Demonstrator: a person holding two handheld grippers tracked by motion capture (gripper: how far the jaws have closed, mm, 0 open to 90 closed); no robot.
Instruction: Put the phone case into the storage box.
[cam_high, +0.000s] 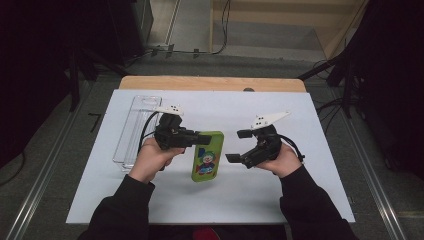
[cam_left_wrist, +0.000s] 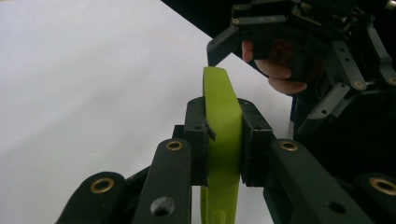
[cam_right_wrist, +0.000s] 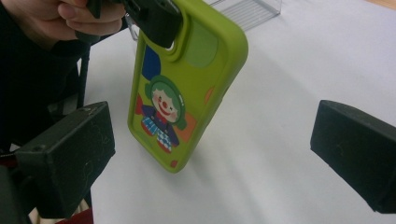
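Observation:
A lime-green phone case (cam_high: 207, 157) with a clown picture on it is held just above the white sheet. My left gripper (cam_high: 202, 139) is shut on its top end, near the camera cut-out. In the left gripper view both pads press on the case's edge (cam_left_wrist: 224, 121), which stands upright between them. My right gripper (cam_high: 238, 146) hovers just right of the case, jaws wide open and nothing between them. In the right gripper view the case (cam_right_wrist: 187, 93) hangs tilted ahead of the open pads (cam_right_wrist: 65, 158), apart from them, with the left gripper's jaw clamped at its top.
A clear plastic box (cam_high: 137, 130) lies on the left part of the white sheet (cam_high: 300, 190), behind the left hand. The sheet covers a wooden table (cam_high: 210, 82). Dark stands and cables surround the table on the grey floor.

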